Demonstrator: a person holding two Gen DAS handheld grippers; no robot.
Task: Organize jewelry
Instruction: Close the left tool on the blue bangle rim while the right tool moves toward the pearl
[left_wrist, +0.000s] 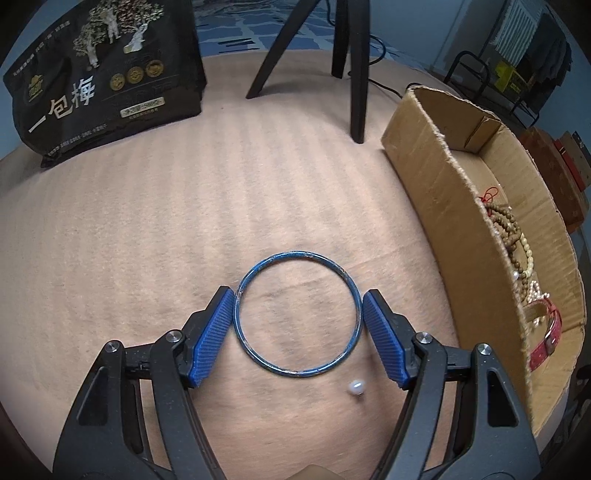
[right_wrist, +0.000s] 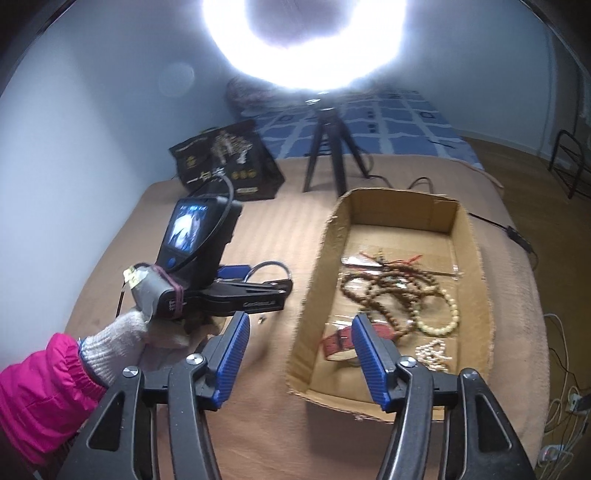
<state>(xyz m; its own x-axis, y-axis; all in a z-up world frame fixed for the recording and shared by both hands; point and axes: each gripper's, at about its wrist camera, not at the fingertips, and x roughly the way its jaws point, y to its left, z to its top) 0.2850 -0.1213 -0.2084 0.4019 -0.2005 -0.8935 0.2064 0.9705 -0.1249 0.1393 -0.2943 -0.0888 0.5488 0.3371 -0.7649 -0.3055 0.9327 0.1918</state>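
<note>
A blue bangle (left_wrist: 297, 314) lies flat on the tan blanket. My left gripper (left_wrist: 297, 306) is open with a blue pad on each side of the bangle, close to its rim. A small pearl bead (left_wrist: 355, 387) lies just right of the bangle's near edge. My right gripper (right_wrist: 301, 332) is open and empty, held above the near left corner of the cardboard box (right_wrist: 314, 266). The box holds wooden bead strings (right_wrist: 388, 291), a cream bracelet (right_wrist: 443, 314), a pearl piece (right_wrist: 434, 354) and a red watch strap (right_wrist: 336, 341). The box also shows in the left wrist view (left_wrist: 443, 192).
A black snack bag (left_wrist: 107, 77) stands at the far left of the bed. A black tripod (left_wrist: 351, 66) with a ring light (right_wrist: 303, 40) stands behind the box. A cable (right_wrist: 495, 221) runs along the right edge.
</note>
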